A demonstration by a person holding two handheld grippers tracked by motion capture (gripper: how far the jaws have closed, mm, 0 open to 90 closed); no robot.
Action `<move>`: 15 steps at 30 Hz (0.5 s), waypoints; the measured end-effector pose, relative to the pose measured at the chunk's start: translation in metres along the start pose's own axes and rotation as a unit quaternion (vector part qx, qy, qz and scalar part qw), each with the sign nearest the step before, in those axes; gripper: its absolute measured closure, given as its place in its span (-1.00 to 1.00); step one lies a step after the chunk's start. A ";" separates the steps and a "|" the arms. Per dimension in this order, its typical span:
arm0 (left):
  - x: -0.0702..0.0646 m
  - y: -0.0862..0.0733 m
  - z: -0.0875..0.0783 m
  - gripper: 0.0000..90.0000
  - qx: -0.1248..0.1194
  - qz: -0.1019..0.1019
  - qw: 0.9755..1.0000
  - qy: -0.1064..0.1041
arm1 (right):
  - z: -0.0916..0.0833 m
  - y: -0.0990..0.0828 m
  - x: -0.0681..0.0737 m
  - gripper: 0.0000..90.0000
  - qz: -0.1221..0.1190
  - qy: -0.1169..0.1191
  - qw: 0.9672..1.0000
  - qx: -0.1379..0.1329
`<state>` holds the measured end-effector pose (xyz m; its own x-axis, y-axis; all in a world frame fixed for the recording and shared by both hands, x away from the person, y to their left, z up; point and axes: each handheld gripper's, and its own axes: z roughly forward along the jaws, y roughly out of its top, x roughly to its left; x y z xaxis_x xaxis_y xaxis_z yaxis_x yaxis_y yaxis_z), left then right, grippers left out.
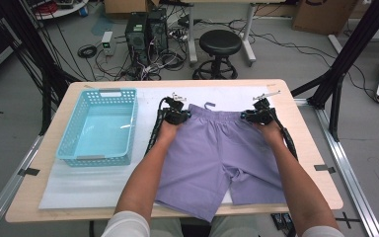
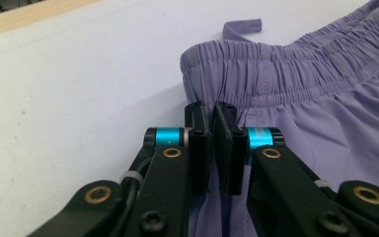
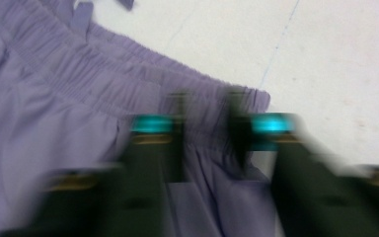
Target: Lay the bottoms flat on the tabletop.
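Shorts (image 1: 217, 148): one purple pair, flat on your tabletop (image 1: 296, 128).
Basket (image 1: 100, 126): one, blue, left of them.
Left tool (image 2: 211, 148): pinching the waistband corner.
Right tool (image 3: 205, 143): partly spread, waistband between; blurry, grip unclear.

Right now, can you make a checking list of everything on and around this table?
Surface: wooden table with a white mat.
Job's things: purple shorts lying flat, waistband away from the person.
Clutter: empty blue basket left of the shorts.
Grippers: left gripper shut on the waistband corner; right gripper blurred, jaws apart astride the other corner.
Cables: one trails from each gripper; tangle on the floor.
Surroundings: black stool, computer towers, cardboard boxes.
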<state>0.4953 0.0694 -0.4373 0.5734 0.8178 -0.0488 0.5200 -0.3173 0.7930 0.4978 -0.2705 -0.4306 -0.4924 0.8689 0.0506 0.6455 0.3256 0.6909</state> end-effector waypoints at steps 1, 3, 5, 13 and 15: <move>0.001 -0.001 0.000 0.83 0.002 -0.009 1.000 -0.001 | 0.000 0.000 0.000 0.30 0.000 0.000 1.000 0.000; 0.000 -0.002 0.002 0.85 0.007 -0.005 1.000 -0.002 | 0.008 -0.001 0.006 0.22 -0.022 -0.006 1.000 0.014; 0.000 -0.003 0.003 0.88 0.009 -0.004 1.000 -0.002 | 0.012 -0.001 0.012 0.41 -0.045 -0.031 0.998 0.019; -0.002 -0.001 -0.003 0.90 -0.012 -0.008 1.000 -0.002 | 0.009 0.004 0.020 0.97 -0.066 -0.042 0.997 0.021; 0.000 0.003 -0.009 0.90 -0.036 -0.013 0.999 0.000 | 0.004 0.006 0.018 0.97 -0.050 -0.036 0.998 0.001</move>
<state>0.4916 0.0722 -0.4294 0.5597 0.8257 -0.0704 0.4883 -0.2599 0.8331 0.4947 -0.2513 -0.4284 -0.5109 0.8567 -0.0715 0.5959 0.4129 0.6888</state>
